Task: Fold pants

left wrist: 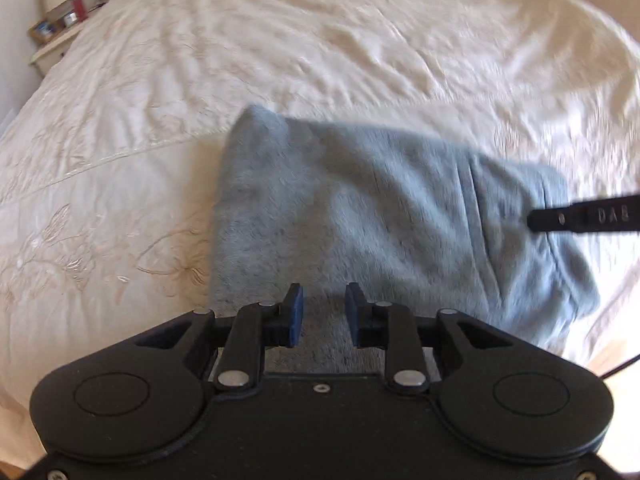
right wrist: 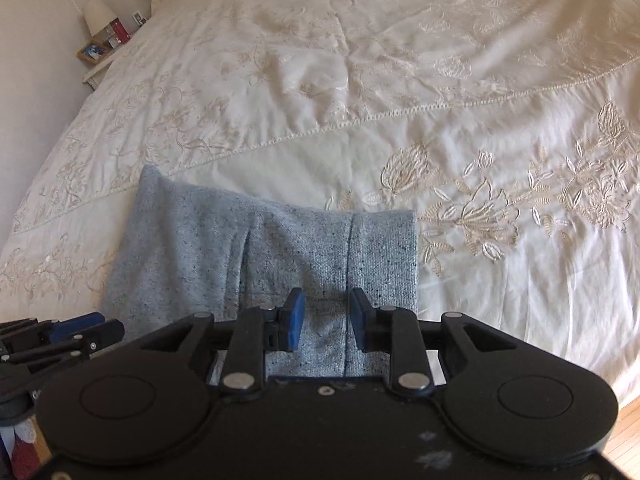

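Observation:
The grey-blue pants [left wrist: 360,208] lie folded into a compact rectangle on the bed near its front edge; they also show in the right wrist view [right wrist: 256,252]. My left gripper [left wrist: 324,312] is open and empty, hovering over the near edge of the pants. My right gripper [right wrist: 326,322] is open and empty, over the near right part of the pants beside a seam. The right gripper's finger [left wrist: 584,216] reaches in from the right in the left wrist view. The left gripper [right wrist: 72,332] shows at the lower left in the right wrist view.
A cream embroidered bedspread [right wrist: 400,80] covers the whole bed. A nightstand [left wrist: 56,40] with a lamp, a picture frame and small items stands at the far left; it also shows in the right wrist view [right wrist: 104,52]. Wooden floor [right wrist: 628,432] shows at the lower right.

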Demonstrator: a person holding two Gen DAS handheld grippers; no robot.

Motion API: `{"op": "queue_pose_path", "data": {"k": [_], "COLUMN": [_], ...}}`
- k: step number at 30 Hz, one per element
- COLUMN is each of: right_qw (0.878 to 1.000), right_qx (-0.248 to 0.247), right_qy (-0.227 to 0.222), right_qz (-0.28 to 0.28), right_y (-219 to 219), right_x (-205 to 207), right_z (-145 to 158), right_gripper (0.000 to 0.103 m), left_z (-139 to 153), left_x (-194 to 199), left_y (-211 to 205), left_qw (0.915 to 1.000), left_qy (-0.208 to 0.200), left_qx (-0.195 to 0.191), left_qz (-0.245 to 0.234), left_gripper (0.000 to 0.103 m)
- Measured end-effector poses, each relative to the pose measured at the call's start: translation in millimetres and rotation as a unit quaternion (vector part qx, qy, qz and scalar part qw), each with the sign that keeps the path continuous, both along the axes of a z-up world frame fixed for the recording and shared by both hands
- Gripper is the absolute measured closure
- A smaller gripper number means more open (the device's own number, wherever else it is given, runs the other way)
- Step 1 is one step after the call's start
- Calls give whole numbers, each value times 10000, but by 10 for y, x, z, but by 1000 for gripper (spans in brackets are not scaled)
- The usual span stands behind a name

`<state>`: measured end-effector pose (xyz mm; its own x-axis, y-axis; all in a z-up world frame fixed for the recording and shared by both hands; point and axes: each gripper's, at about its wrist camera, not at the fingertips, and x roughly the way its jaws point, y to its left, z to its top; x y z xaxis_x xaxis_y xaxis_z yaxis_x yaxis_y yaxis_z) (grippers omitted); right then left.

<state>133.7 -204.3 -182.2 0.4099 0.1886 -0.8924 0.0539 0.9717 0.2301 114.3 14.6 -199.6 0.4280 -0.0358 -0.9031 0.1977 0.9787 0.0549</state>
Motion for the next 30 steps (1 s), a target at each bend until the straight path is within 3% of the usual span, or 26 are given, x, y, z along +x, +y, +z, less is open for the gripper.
{"op": "queue_pose_path", "data": {"k": [1, 3, 6, 11, 13, 15, 18, 20, 22, 25, 30], "right_qw": [9995, 9982, 9983, 9991, 9978, 9982, 9991, 9996, 9999, 9999, 9985], "right_qx": [-120, -80, 52, -139, -187, -207, -246, -185, -34, 147, 326], "right_qy": [299, 592, 573, -194, -439, -396, -199, 0, 53, 90, 258], "right_qz": [-38, -107, -107, 356, 464, 409, 299, 206, 113, -17, -364], "right_y": [-12, -79, -148, -111, -95, -92, -80, -114, -194, -294, -426], "right_x": [42, 102, 104, -27, 2, 110, 310, 363, 355, 282, 132], "right_z": [-161, -364, -312, 75, 142, 75, -87, -208, -267, -247, -233], "right_gripper": [76, 77, 76, 72, 72, 72, 69, 63, 61, 59, 59], "left_z": [-145, -277, -111, 276, 292, 255, 55, -166, -301, -316, -263], "left_x": [-9, -31, -54, 13, 272, 513, 908, 1142, 1256, 1223, 1137], "left_y": [-59, -31, 0, -105, -184, -249, -304, -282, -209, -116, -83], "left_qw": [9993, 9991, 9992, 9964, 9958, 9963, 9981, 9978, 9975, 9979, 9980], "left_qy": [255, 304, 319, -380, -402, -398, -177, 218, 443, 505, 508], "left_qx": [260, 238, 181, 430, 427, 357, 430, 629, 530, 331, 377], "left_qz": [-85, -146, -169, -618, -710, -673, -413, -69, 146, 220, -4], "left_gripper": [62, 61, 63, 63, 63, 63, 60, 61, 61, 61, 61]}}
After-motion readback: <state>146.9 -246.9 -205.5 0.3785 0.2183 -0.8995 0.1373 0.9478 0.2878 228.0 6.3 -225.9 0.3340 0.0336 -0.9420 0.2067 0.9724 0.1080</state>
